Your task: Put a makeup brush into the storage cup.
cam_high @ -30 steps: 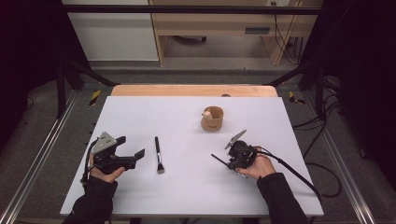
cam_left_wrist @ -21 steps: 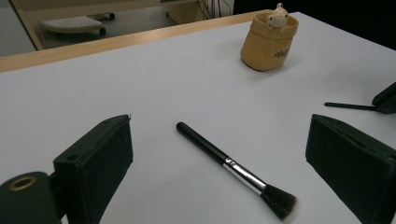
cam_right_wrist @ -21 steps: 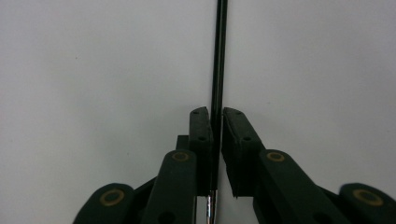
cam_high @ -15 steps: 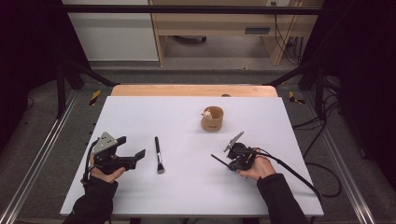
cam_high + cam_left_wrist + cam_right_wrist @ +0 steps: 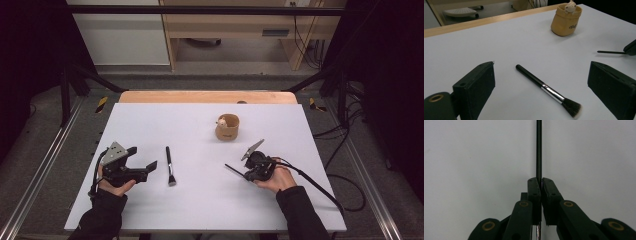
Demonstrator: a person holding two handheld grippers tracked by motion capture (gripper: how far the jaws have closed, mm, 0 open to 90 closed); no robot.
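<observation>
Right gripper [image 5: 239,172]: clamped on a thin black brush handle [image 5: 539,150]; its jaws have just been closing, and the handle is now pinched between them, pointing left over the white counter [image 5: 200,210].
Left gripper [image 5: 141,163]: held wide open and empty, aimed at the second brush, probably in readiness for a pickup.
Black makeup brush with silver ferrule [image 5: 548,90]: laid flat on the counter near the left gripper, untouched, bristles toward the near edge.
Tan fabric pouch with a small plush figure [image 5: 227,127]: stood upright farther back, right of centre, likely the holder meant for the brushes.
Count: two brushes, one pouch, two grippers.
</observation>
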